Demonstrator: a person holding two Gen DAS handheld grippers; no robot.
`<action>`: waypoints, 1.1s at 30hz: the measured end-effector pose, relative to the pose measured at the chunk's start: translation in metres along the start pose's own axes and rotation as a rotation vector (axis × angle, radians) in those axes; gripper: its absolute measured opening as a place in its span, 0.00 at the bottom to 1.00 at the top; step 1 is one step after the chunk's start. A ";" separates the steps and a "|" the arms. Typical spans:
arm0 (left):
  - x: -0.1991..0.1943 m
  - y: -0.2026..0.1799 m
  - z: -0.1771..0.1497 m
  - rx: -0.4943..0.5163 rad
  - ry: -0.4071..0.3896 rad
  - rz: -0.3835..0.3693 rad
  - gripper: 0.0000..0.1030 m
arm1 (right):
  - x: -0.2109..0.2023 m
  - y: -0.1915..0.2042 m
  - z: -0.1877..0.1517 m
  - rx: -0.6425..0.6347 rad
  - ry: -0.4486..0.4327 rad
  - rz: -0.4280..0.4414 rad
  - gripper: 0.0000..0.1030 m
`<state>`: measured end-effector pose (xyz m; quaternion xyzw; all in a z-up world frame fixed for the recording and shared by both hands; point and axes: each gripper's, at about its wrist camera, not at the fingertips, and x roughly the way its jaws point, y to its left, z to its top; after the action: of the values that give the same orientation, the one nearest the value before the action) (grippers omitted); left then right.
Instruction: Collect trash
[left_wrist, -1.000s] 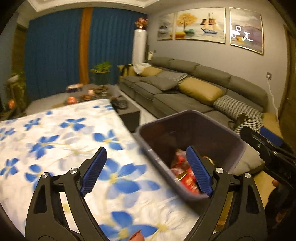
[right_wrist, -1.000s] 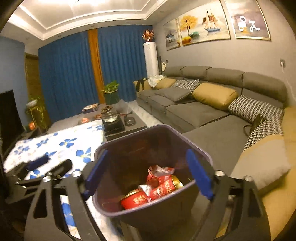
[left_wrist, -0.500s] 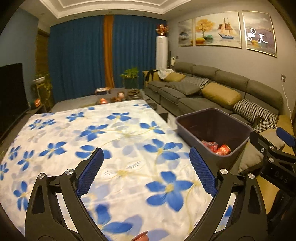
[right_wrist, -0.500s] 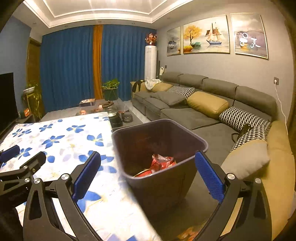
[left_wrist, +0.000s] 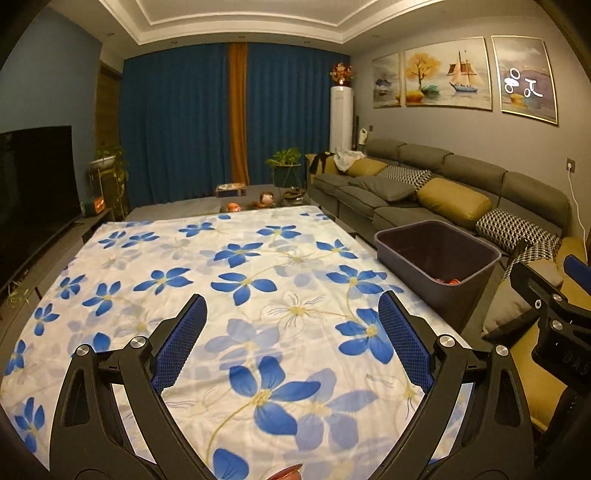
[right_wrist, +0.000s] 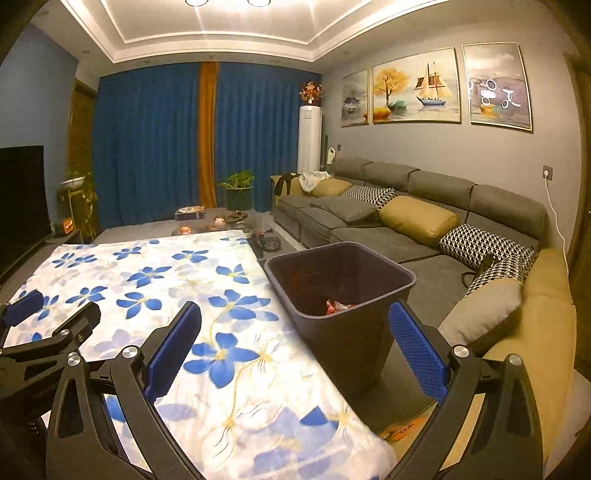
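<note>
Both grippers, left (left_wrist: 291, 339) and right (right_wrist: 295, 347), are drawn back from the bin (right_wrist: 343, 295), now at one o'clock, jaws wide and empty, so the trash (right_wrist: 338, 306) is judged deposited.

Home living room. Long grey sectional sofa (left_wrist: 436, 192) with mustard and houndstooth cushions along the right wall; three framed paintings (left_wrist: 447, 74) above it. Blue floor-length curtains (left_wrist: 177, 125) at the far end, potted plant (left_wrist: 286, 162), standing air conditioner (left_wrist: 341, 118), television (left_wrist: 35, 173) at left.
</note>
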<state>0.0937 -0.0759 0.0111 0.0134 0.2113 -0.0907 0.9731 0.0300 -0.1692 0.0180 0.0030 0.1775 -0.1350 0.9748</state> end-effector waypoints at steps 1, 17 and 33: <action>-0.005 0.000 -0.001 0.000 -0.007 -0.001 0.90 | -0.004 0.001 -0.001 0.003 -0.001 -0.001 0.95; -0.038 0.002 -0.006 0.002 -0.050 -0.021 0.91 | -0.039 0.008 -0.007 -0.008 -0.046 0.003 0.95; -0.044 0.001 -0.006 -0.007 -0.055 -0.030 0.91 | -0.044 0.006 -0.007 -0.004 -0.065 0.002 0.95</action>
<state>0.0521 -0.0669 0.0234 0.0041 0.1849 -0.1048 0.9771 -0.0108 -0.1517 0.0265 -0.0034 0.1461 -0.1338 0.9802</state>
